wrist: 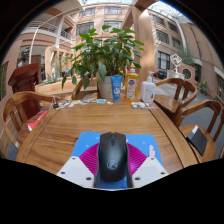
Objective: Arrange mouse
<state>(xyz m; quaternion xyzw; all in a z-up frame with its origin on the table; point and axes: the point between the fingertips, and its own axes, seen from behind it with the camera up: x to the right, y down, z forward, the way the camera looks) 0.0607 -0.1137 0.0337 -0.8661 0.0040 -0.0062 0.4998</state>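
A black mouse [112, 157] lies lengthwise between my gripper's [112, 172] two fingers, over a blue mouse mat [88, 143] on the wooden table [95, 122]. The magenta pads [89, 160] press against both sides of the mouse, so the gripper is shut on it. I cannot tell whether the mouse rests on the mat or is held just above it. The near end of the mouse and the mat's front part are hidden by the fingers.
A potted plant [104, 55] stands at the table's far edge, with a blue container [117, 88], a yellow bottle [131, 85] and a white bottle [148, 92] beside it. Wooden chairs stand at the left [20, 105] and right [205, 110]. A dark flat object [197, 140] lies at the table's right edge.
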